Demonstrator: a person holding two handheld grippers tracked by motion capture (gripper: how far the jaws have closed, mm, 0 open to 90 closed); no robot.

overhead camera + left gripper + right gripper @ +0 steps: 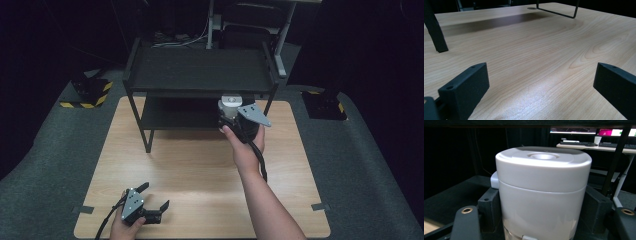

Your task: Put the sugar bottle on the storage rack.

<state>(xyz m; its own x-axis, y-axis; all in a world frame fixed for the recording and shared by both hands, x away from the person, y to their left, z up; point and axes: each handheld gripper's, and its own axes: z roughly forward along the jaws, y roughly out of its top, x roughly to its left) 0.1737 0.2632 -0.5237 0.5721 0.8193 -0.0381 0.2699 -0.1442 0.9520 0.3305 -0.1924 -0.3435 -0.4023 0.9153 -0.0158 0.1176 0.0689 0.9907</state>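
Black jaws of the right gripper clamp a white lidded canister upright at the black shelf rack's lower tier. Left gripper, jaws spread wide and holding nothing, rests on the wooden table.

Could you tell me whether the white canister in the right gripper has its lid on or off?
On. The white canister carries its lid seated flush, a thin seam beneath, as the right gripper clamps its sides.
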